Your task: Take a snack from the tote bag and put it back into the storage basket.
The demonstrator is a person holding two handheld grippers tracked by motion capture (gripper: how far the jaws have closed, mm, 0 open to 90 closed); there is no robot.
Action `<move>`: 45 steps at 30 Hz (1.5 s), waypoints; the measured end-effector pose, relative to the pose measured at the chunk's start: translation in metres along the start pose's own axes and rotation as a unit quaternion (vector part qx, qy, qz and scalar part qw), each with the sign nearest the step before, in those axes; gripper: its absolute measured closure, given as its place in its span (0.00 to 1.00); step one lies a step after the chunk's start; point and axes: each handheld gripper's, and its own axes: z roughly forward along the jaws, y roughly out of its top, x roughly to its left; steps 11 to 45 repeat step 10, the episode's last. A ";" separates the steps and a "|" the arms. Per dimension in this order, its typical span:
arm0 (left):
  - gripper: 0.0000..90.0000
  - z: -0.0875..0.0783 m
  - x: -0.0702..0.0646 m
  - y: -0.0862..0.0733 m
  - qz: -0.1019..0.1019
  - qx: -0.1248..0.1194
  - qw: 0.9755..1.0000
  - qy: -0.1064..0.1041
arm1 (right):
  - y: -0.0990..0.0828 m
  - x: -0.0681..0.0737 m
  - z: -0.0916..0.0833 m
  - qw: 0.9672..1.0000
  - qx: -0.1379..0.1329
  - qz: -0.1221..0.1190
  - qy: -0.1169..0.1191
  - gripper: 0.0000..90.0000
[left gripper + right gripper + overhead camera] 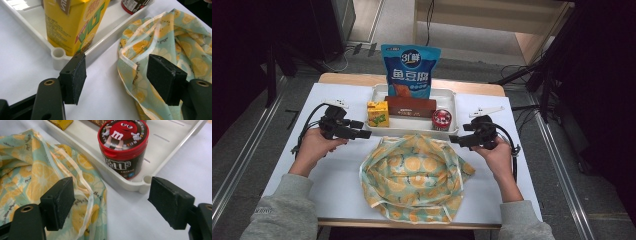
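A lemon-print fabric bag point(414, 175) lies crumpled on the white table point(337, 175) in front of a white tray point(412, 126). In the tray stand a yellow drink carton point(377, 113), a brown box point(410, 106), a red-lidded candy tub point(441, 119) and a blue snack pouch point(410, 70). My left gripper point(364, 134) is open just left of the bag's upper edge, near the tray's corner point(58, 53) and the carton point(72, 22). My right gripper point(454, 139) is open at the bag's upper right edge point(82, 185), in front of the tub point(121, 147).
Wood edges show at the table's far and near sides point(412, 225). Cables trail from both grippers across the table. Dark stands and floor cables point(522, 75) surround the table. Bare white surface lies left and right of the bag.
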 end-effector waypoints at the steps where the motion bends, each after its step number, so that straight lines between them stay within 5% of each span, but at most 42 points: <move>1: 0.36 0.001 0.000 0.000 -0.001 0.003 1.000 0.002 | -0.002 -0.001 -0.001 1.000 0.001 0.001 -0.001 0.24; 45: 0.33 0.001 0.002 -0.001 -0.009 0.001 1.000 -0.004 | -0.007 -0.005 -0.002 1.000 -0.003 0.004 -0.005 0.24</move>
